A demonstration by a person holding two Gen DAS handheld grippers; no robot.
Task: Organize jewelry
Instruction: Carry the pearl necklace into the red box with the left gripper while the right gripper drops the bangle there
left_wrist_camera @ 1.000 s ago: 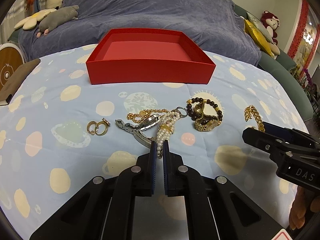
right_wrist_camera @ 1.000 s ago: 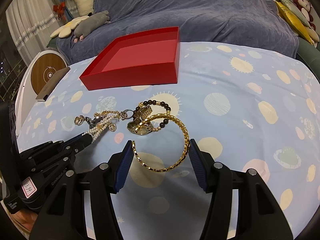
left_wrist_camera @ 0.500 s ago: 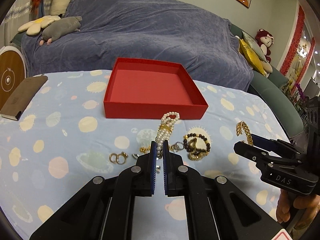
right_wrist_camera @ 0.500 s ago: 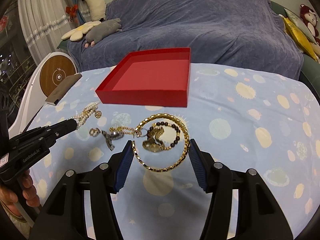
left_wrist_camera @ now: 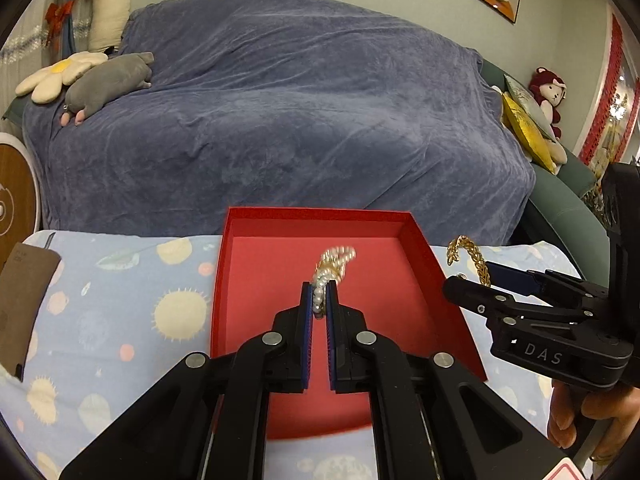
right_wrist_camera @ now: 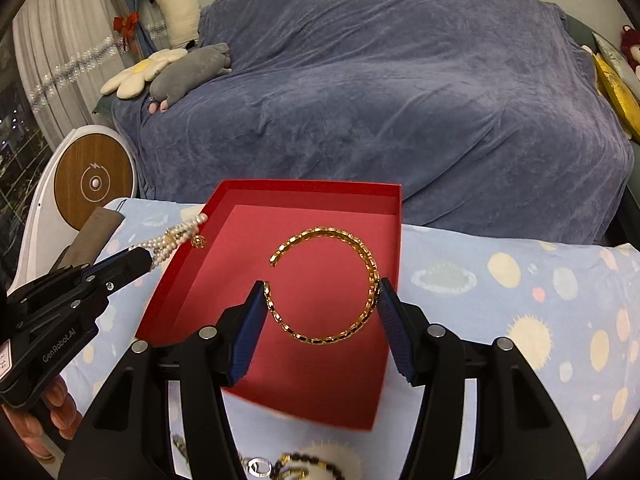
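My left gripper (left_wrist_camera: 319, 296) is shut on a pearl bracelet (left_wrist_camera: 330, 270) with gold links, held above the open red box (left_wrist_camera: 256, 312). My right gripper (right_wrist_camera: 322, 304) is shut on a gold chain bangle (right_wrist_camera: 362, 254), held over the same red box (right_wrist_camera: 320, 200). In the left wrist view the bangle (left_wrist_camera: 474, 258) and right gripper (left_wrist_camera: 496, 280) sit at the box's right side. In the right wrist view the pearls (right_wrist_camera: 176, 238) and left gripper (right_wrist_camera: 140, 262) are at the box's left wall.
The box stands on a pale blue dotted tablecloth (left_wrist_camera: 120, 320) in front of a blue-covered sofa (left_wrist_camera: 300, 120). A brown notebook (left_wrist_camera: 20, 304) lies at the left. More jewelry, a dark bead bracelet (right_wrist_camera: 316, 464) and a ring (right_wrist_camera: 258, 466), lies behind my right gripper.
Both grippers rose from the table and moved forward over the red box, carrying the pearl bracelet and the gold bangle. The remaining jewelry pile dropped out of the left view.
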